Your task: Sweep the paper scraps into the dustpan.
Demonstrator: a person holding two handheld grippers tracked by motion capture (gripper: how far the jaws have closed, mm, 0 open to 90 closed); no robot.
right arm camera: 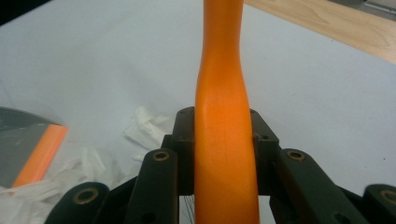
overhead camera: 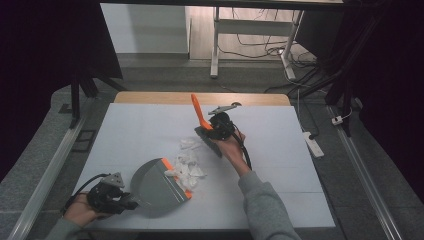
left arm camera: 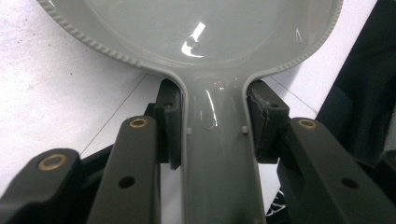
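A grey dustpan [overhead camera: 152,186] with an orange lip lies on the white table, its mouth turned toward a heap of crumpled white paper [overhead camera: 187,161]. My left gripper [overhead camera: 125,204] is shut on the dustpan's grey handle [left arm camera: 219,154] at the near left; both pads [left arm camera: 170,123] press its sides. My right gripper [overhead camera: 216,131] is shut on the orange handle [right arm camera: 224,140] of a hand brush [overhead camera: 200,117], held just past the paper, handle pointing up and away. The brush's dark head [overhead camera: 207,140] sits low by the table. In the right gripper view, paper [right arm camera: 140,128] and the dustpan lip [right arm camera: 39,156] lie to the left.
The white table top [overhead camera: 280,150] has a wooden strip [overhead camera: 200,97] along its far edge. A power strip [overhead camera: 314,144] lies on the floor to the right, and a white desk frame [overhead camera: 216,45] with cables stands beyond the table.
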